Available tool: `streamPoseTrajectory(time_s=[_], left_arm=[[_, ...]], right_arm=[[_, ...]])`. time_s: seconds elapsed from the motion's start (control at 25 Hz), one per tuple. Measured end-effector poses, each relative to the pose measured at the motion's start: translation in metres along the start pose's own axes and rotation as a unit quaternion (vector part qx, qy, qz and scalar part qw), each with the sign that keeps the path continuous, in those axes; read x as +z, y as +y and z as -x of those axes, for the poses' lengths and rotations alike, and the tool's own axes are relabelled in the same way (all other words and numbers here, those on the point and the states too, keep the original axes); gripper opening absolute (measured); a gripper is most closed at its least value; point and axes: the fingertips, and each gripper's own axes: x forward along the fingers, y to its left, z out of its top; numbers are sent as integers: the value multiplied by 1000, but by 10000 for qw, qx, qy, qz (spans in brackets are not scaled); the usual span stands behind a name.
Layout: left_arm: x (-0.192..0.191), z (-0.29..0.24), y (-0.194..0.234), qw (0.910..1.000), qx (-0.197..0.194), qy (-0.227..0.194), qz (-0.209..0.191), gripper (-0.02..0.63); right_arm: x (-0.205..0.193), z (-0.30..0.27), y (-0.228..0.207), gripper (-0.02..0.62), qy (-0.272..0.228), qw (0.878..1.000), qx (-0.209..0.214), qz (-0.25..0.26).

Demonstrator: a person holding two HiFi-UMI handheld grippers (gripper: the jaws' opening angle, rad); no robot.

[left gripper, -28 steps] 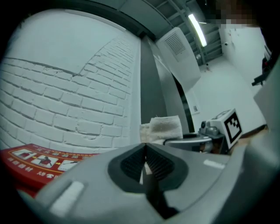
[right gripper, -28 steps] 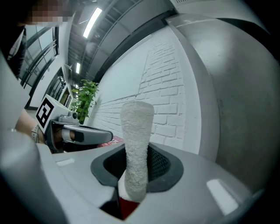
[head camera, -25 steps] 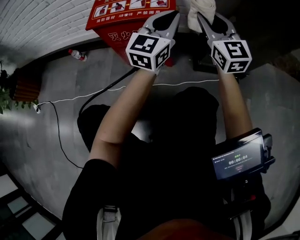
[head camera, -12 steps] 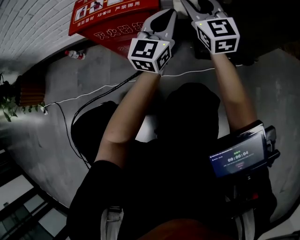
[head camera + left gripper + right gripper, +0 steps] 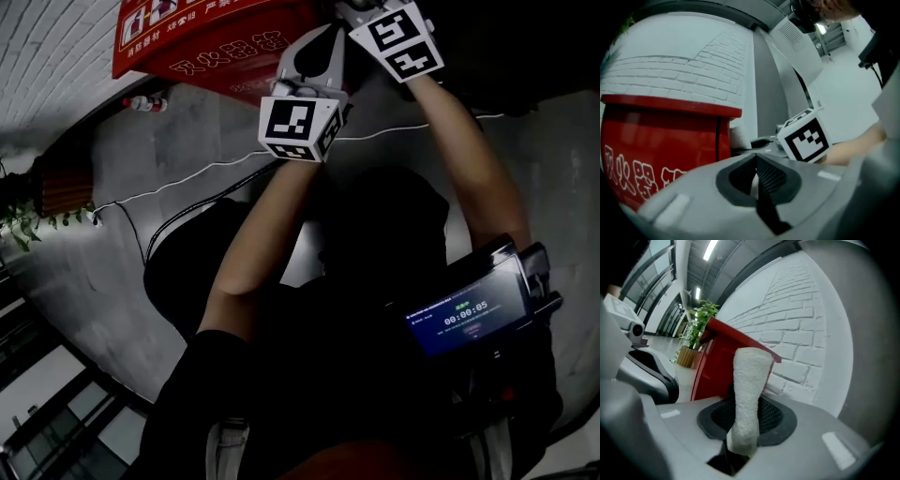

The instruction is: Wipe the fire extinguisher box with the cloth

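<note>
The red fire extinguisher box [image 5: 216,37] with white print stands against the brick wall, at the top left of the head view. My left gripper [image 5: 326,42] is shut with nothing in it, its tips near the box's front right corner. In the left gripper view the box [image 5: 661,140] fills the left side beyond the shut left gripper [image 5: 757,161]. My right gripper [image 5: 743,427] is shut on a rolled white cloth [image 5: 747,385] that sticks up in front of the box [image 5: 717,366]. In the head view only its marker cube [image 5: 398,37] shows, and its jaws are cut off at the top edge.
A plastic bottle [image 5: 141,101] lies on the grey floor left of the box. A white cable [image 5: 187,183] and a black one run across the floor. A potted plant [image 5: 28,220] stands far left. A screen device [image 5: 459,314] hangs at the person's right side.
Both grippers have moved forward and up towards the box. The right one, still holding the cloth, has slid to the top edge of the head view, so the cloth no longer shows there.
</note>
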Motion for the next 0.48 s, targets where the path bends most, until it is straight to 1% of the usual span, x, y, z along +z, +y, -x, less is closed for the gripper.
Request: streamPoseTrajectory(time_s=[0.12,0.2,0.24,0.36,0.48], left_arm=[[-17,4,6,9998,68,86,184,-2],[-34,3,23,9994,148,130,297,-2],[-38,4,27,9991,186,132,350,-2],[-40,11,19,9983,277,130,498,-2],[-68,12,35,9975,323,265,569,-2]], right_arm=[[-10,-9,13,97,181,9978,158,614],[-19,-22,16,95,264,9959,180,846],[-21,-25,16,94,262,9957,181,869],[-20,-10,16,92,297,9953,172,910],[-39,-28,25,92,452,9942,214,949]])
